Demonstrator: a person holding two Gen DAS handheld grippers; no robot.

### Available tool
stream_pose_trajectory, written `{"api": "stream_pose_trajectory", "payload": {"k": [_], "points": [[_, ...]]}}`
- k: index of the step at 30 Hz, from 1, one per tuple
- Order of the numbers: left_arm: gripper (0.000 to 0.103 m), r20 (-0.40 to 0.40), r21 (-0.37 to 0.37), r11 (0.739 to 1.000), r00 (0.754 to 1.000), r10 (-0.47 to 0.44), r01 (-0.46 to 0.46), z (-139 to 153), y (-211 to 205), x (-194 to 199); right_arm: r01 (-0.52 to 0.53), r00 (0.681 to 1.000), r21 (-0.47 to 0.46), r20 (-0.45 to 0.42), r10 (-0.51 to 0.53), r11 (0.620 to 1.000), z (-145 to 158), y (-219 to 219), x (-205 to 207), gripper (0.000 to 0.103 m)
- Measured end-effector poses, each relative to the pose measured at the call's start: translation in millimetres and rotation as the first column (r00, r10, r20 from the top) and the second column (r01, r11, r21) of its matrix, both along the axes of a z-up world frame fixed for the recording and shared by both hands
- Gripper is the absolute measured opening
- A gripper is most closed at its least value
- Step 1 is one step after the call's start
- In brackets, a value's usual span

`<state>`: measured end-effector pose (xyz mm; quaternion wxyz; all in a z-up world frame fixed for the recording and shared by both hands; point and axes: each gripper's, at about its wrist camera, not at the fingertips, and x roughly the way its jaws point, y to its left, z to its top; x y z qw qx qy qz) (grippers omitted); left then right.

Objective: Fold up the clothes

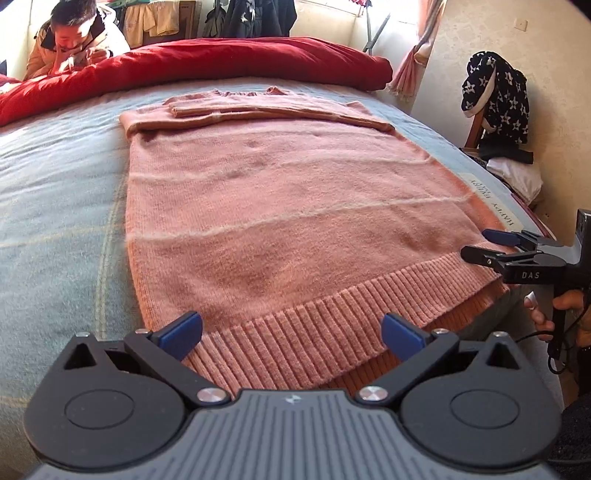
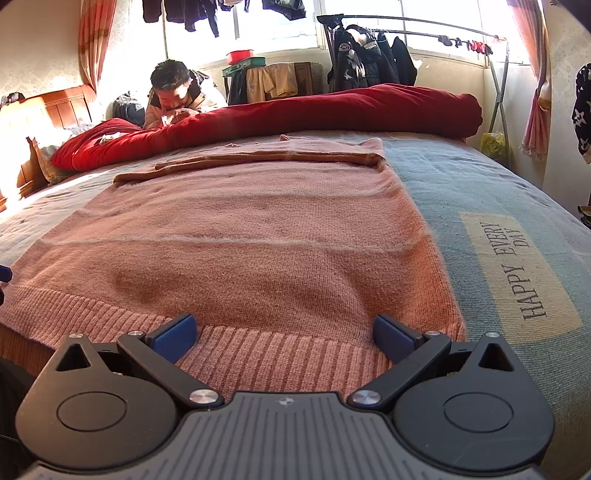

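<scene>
Your left gripper (image 1: 291, 334) sits at 6 o'clock in its own view, blue pads spread wide above the ribbed hem of the pink sweater (image 1: 280, 206); neither pad clearly touches the knit. Your right gripper (image 2: 284, 338) is likewise spread wide over the hem in its own view, near the sweater's corner at 4 o'clock.

The sweater lies flat on the blue-grey bedspread (image 1: 55, 221), both sleeves folded across the chest at 12 o'clock, hem toward you. An orange under-layer peeks out beneath the hem, but you cannot tell whether it is the sweater's back or lining. The neckline is small and partly lost against the red duvet (image 1: 229, 62).

Only the left view shows your right gripper from outside, at 3 o'clock, with your fingers on its handle at the frame's edge; from there its pads look apart. It also shows a chair at 2 o'clock draped in a star-print garment (image 1: 495, 96). In the right view, the left gripper is cut off to a sliver of blue at 9 o'clock.

Only the right view lets you read the bedspread label (image 2: 521, 269), "HAPPY EVERY DAY", at 3 o'clock; in the left view it is foreshortened and barely legible. It also shows the clothes rack (image 2: 406, 33) at 1 o'clock. A person (image 2: 177, 96) leans on the duvet behind the bed.
</scene>
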<state>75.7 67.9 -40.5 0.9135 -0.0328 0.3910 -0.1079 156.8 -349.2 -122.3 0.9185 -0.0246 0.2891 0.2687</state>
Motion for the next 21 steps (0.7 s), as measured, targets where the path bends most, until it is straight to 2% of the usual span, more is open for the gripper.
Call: {"api": "stream_pose_trajectory", "payload": {"k": [3, 7, 10, 21], "points": [[0.102, 0.008, 0.009, 1.0, 1.0, -0.017, 0.017, 5.2, -10.7, 13.4, 0.001, 1.0, -0.001, 0.0, -0.001, 1.0, 0.2, 0.1, -0.5, 0.103], [0.102, -0.033, 0.043, 0.999, 0.999, -0.028, 0.029, -5.0, -29.8, 26.0, 0.001, 1.0, -0.004, 0.004, -0.001, 1.0, 0.4, 0.5, -1.6, 0.103], [0.102, -0.053, 0.067, 0.998, 0.998, -0.016, 0.02, -18.9, -38.9, 22.1, -0.006, 1.0, -0.015, 0.011, 0.006, 1.0, 1.5, -0.3, -4.1, 0.103], [0.102, -0.054, 0.078, 0.997, 0.999, -0.007, 0.011, -19.8, -39.2, 17.8, -0.023, 1.0, -0.008, 0.013, 0.023, 1.0, 13.1, -17.7, -15.8, 0.103]]}}
